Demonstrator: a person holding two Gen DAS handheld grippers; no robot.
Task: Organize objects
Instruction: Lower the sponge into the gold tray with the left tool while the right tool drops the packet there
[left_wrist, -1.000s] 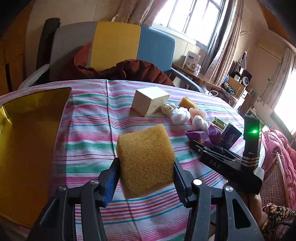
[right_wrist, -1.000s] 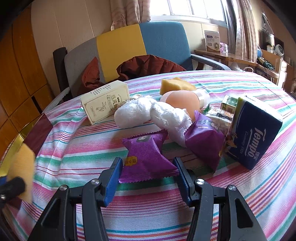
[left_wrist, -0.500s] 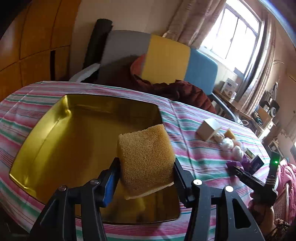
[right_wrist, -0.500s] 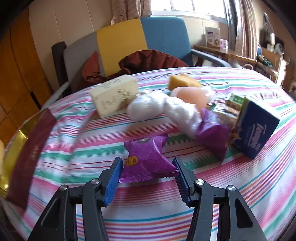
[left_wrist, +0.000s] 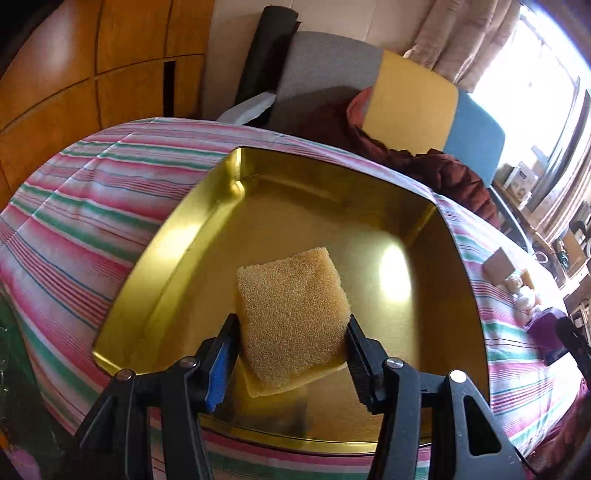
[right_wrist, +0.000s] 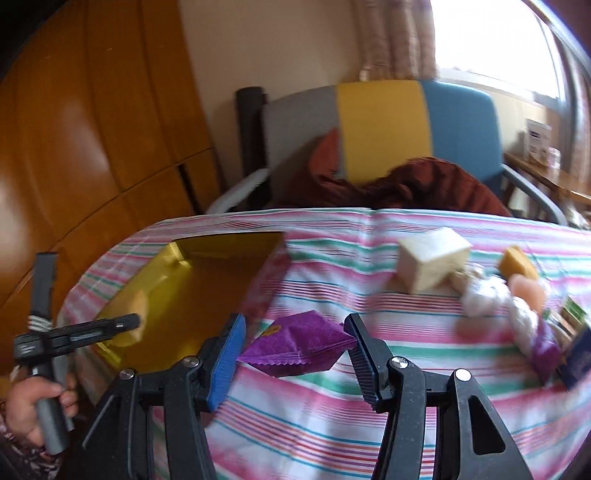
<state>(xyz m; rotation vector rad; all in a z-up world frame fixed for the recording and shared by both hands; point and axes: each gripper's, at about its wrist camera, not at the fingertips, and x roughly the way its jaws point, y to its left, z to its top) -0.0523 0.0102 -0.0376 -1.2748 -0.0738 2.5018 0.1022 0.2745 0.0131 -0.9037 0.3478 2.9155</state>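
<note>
Surface: a table under a striped cloth (left_wrist: 96, 206) in pink, green, white and blue; the cloth hangs over the rounded edge.

Left tongs (left_wrist: 291, 343): jaws pinch a yellow sponge (left_wrist: 290, 314) from both sides, pads pressed into its flanks. The sponge hangs over the floor of a shallow gold tray (left_wrist: 177, 236), ahead of the tray's near rim; contact with the floor cannot be told. Tray floor is shiny, with a bright glare patch to the right of the sponge. Tray holds nothing else that shows.

Right tongs (right_wrist: 295, 343): jaws closed on a purple snack packet (right_wrist: 299, 343), crimped ends against both pads. Whether the packet is clear of the cloth cannot be told for certain. Frame is motion-blurred.

Right of the right tongs, and farther ahead: a cream carton (right_wrist: 430, 264), a second yellow sponge (right_wrist: 517, 262), white wrapped lumps (right_wrist: 487, 299), a pink rounded item (right_wrist: 528, 291), a second purple packet (right_wrist: 545, 347) and a dark blue pack (right_wrist: 578, 358), clustered close. Left of the right tongs: the gold tray and the other tool, gripped by a hand (right_wrist: 33, 406).

Room: behind the table, a chair (right_wrist: 384, 129) with 3 back panels, grey, yellow, blue, and dark red cloth (right_wrist: 406, 184) heaped on the seat. Orange-brown wood panelling (right_wrist: 92, 122) on the left wall. Window with curtains (left_wrist: 469, 40) on the right; cluttered shelves below it.
</note>
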